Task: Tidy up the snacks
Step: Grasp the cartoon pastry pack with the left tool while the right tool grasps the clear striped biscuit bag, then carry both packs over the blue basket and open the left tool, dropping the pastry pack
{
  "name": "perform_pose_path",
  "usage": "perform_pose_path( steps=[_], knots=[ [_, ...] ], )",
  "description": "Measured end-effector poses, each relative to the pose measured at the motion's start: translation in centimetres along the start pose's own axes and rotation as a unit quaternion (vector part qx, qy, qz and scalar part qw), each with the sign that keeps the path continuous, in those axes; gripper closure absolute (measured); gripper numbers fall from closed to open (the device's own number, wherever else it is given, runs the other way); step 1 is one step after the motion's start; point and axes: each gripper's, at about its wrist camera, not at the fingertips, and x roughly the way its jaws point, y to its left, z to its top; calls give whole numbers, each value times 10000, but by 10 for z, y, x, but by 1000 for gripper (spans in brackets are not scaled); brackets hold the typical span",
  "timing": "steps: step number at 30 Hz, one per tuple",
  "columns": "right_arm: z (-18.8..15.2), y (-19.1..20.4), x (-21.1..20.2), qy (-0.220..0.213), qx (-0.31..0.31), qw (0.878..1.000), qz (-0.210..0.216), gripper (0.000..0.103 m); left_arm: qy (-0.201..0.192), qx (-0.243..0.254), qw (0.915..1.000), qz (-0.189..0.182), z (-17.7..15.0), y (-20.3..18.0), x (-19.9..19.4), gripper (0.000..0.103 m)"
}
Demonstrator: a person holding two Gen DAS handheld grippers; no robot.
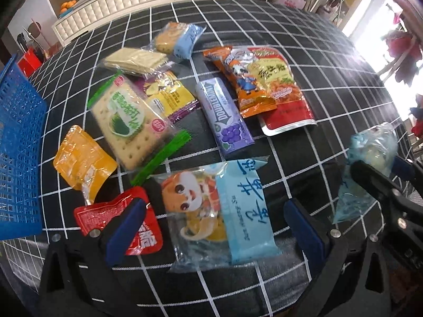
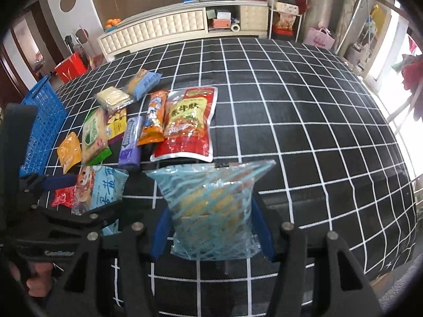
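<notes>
Snacks are mostly still loose, so you are early in the job; nearest you, your right gripper [image 2: 211, 227] has its jaws closed on a blue-netted packet [image 2: 211, 211], lifted clear of the table [image 2: 290, 132]; your left gripper [image 1: 211, 227] hangs with jaws wide and nothing between them, low over the light-blue cartoon packet [image 1: 219, 211], with a red sachet [image 1: 116, 211] partly under its left finger.

Beyond those, the pile lies on the checked cloth: an orange pouch [image 1: 82, 158] near the blue basket [image 1: 18, 145], a green cracker pack [image 1: 129, 121] overlapping a yellow-and-purple pack [image 1: 171, 95], a purple gum box [image 1: 224, 116] in the middle, then an orange wrapper [image 1: 246, 79] lying on the big red pouch [image 1: 280, 89]; farthest are a clear cracker sleeve [image 1: 134, 60] and a blue-ended biscuit pack [image 1: 179, 39].

The basket stands at the table's left edge, well apart from the packet you hold; neither view shows its inside, so you cannot tell whether anything is in it yet.

My judgement: one item is in hand, some ten remain on the table, and the carry across to the basket is what is left for this one.
</notes>
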Motion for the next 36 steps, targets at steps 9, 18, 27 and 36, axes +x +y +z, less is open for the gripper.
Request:
perform_pose_path(
  steps=[9,18,27,36],
  knots=[
    [-6,-4,8,131,125,9998,34,42,168,130,9997,140,-2,-5,20,29],
    [-5,12,-14,-9,79,10000,-20,42,-284,207,9993,-106,-15,7,-3,39],
    [11,54,-59,-422,-179,9989,-25,42,-1127,94,9929,-358,-22,31,-89,39],
    [36,139,-99,-933,-657,9930,311,42,-1809,-104,9832,-198,-41,102,-171,39]
  ],
)
